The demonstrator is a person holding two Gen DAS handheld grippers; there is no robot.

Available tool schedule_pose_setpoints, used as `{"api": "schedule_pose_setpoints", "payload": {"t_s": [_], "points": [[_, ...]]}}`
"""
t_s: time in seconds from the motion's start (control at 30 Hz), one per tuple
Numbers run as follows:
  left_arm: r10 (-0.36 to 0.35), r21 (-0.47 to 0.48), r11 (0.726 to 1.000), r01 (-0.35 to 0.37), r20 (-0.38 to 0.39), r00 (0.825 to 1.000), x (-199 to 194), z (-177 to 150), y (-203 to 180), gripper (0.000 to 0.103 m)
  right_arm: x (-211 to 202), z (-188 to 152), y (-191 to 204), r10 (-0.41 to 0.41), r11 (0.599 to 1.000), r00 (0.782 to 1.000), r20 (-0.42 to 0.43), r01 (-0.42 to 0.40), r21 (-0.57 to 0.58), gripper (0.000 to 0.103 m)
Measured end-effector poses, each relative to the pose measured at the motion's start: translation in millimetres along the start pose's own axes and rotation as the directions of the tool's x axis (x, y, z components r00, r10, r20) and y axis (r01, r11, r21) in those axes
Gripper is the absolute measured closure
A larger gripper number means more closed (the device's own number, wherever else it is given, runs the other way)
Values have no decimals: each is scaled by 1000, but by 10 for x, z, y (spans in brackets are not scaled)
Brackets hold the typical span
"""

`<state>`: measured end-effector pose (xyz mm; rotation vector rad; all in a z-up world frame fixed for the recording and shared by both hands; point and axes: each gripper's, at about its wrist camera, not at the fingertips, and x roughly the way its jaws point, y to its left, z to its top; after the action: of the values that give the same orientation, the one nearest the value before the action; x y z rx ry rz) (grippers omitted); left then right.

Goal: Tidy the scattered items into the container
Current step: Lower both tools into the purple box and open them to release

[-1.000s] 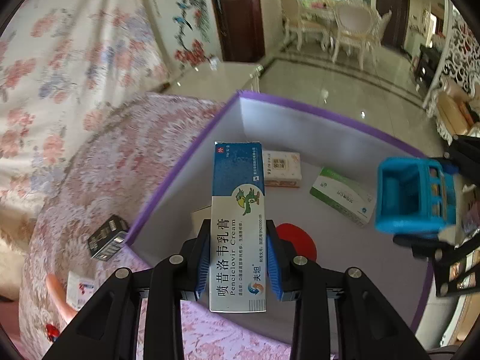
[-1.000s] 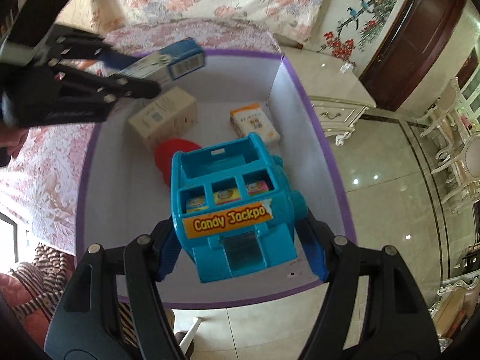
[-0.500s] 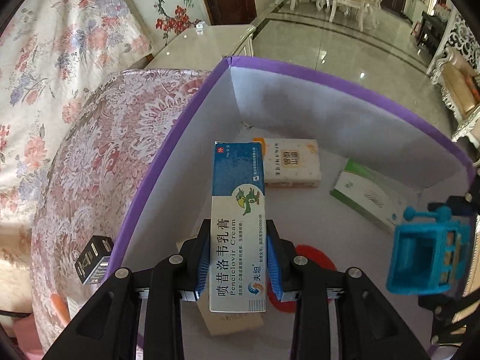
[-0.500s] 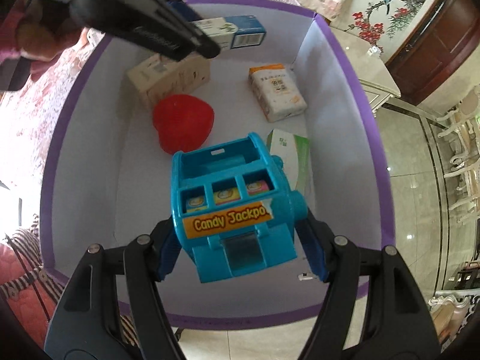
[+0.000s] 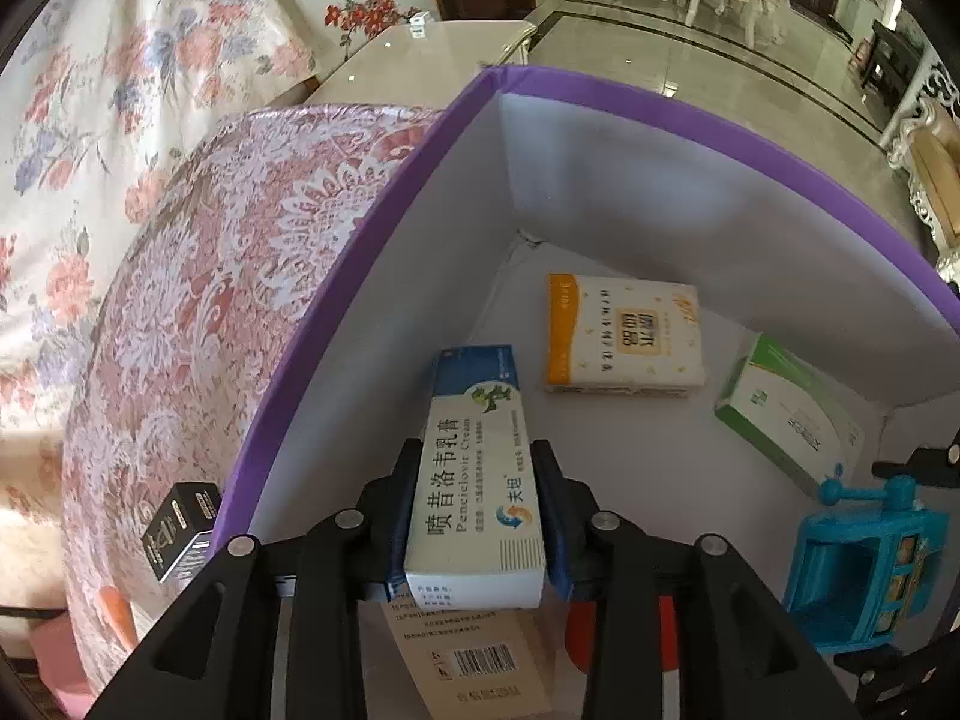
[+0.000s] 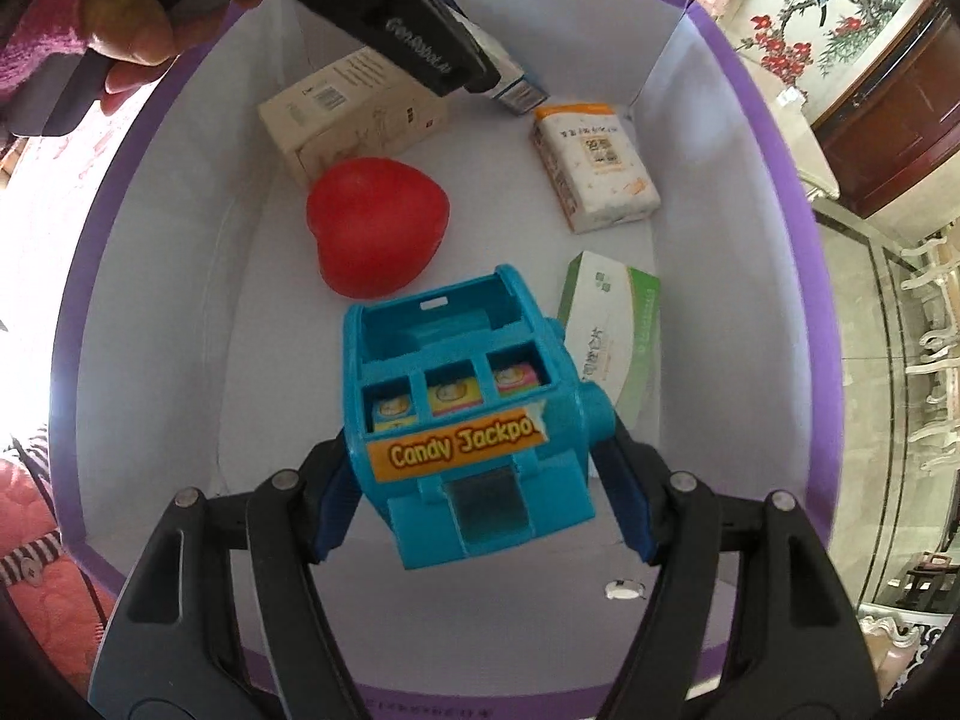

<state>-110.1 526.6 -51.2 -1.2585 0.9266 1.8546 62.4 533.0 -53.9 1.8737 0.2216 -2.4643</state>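
Observation:
My left gripper [image 5: 475, 516] is shut on a blue and white cream box [image 5: 474, 468] and holds it low inside the purple-rimmed container [image 5: 690, 114], over a tan box [image 5: 474, 660]. My right gripper [image 6: 480, 480] is shut on a blue Candy Jackpot toy [image 6: 468, 414] and holds it inside the same container [image 6: 774, 138], above its white floor. The toy also shows at the right in the left wrist view [image 5: 864, 564]. The left gripper's body [image 6: 390, 18] shows at the top of the right wrist view.
In the container lie a tissue pack [image 6: 591, 165], a green and white box [image 6: 615, 330], a red heart [image 6: 375, 225] and the tan box [image 6: 354, 114]. A small black box [image 5: 180, 519] lies outside on the floral bedspread [image 5: 198, 300].
Both grippers have moved down and deeper into the container with their items. The cream box now hangs close to the floor near the tissue pack.

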Motion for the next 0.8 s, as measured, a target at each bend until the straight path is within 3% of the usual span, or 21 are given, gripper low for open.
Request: {"api": "schedule_pose_setpoints", "payload": {"t_s": [0.17, 0.4, 0.47, 0.57, 0.7, 0.8], "points": [[-13, -19, 1000, 13, 5, 1000, -5, 18, 38, 63, 56, -30, -36, 35, 999, 999, -7, -34, 14, 30], [-27, -37, 999, 28, 29, 999, -76, 14, 42, 48, -2, -80, -8, 75, 997, 997, 6, -75, 5, 27], [-39, -53, 998, 42, 45, 998, -130, 3, 63, 46, -30, -112, -3, 69, 998, 998, 14, -69, 1, 19], [-80, -73, 994, 87, 86, 993, -276, -22, 91, 44, -101, -162, -48, 66, 998, 997, 39, -66, 17, 15], [-101, -90, 990, 112, 113, 988, -423, -40, 110, 40, -182, -219, -116, 57, 997, 996, 62, -59, 42, 14], [-89, -112, 989, 98, 83, 993, -375, -48, 146, 39, -216, -261, -108, 50, 998, 996, 70, -54, 46, 14]]}}
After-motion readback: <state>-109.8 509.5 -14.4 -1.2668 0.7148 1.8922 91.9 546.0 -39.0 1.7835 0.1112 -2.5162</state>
